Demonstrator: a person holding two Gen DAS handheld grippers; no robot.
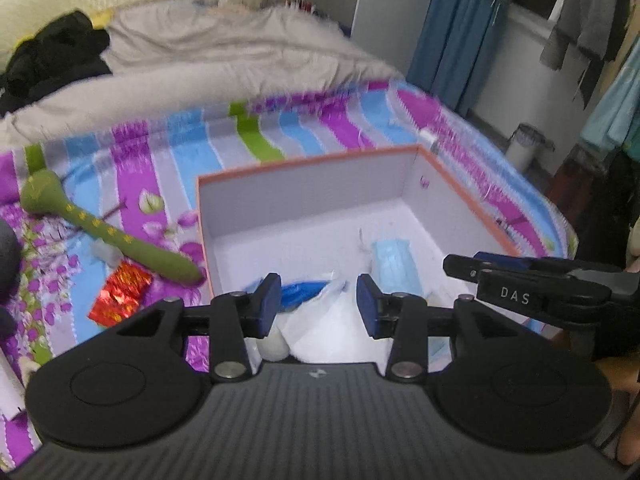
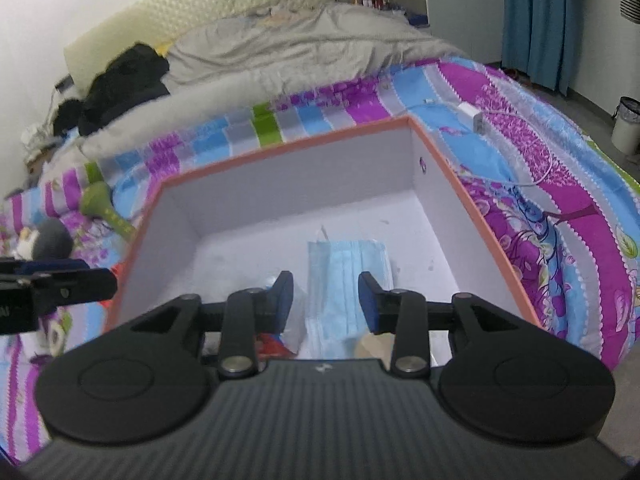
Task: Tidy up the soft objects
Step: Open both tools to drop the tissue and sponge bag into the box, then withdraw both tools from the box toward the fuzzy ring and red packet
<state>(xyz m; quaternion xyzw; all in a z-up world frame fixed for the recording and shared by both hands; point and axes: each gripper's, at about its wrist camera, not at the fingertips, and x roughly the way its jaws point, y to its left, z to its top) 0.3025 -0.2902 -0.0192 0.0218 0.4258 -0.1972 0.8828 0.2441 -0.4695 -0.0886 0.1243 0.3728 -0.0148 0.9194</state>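
Both jaws gape over the box (image 2: pixel 472 184) on a striped bedsheet (image 2: pixel 568 184) near blue curtains (image 2: pixel 536 16).

bed (image 1: pixel 344 128) | box (image 1: pixel 312 196), green toy (image 1: pixel 108 236), red packet (image 1: pixel 120 298) (crumpled foil)

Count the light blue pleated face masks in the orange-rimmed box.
1: the light blue pleated face mask lies flat on the box floor, centre-right. Others may hide beneath the white plastic bag.

Both wrist cams look down, close, sharing box (image 1: pixel 320 208) interior.
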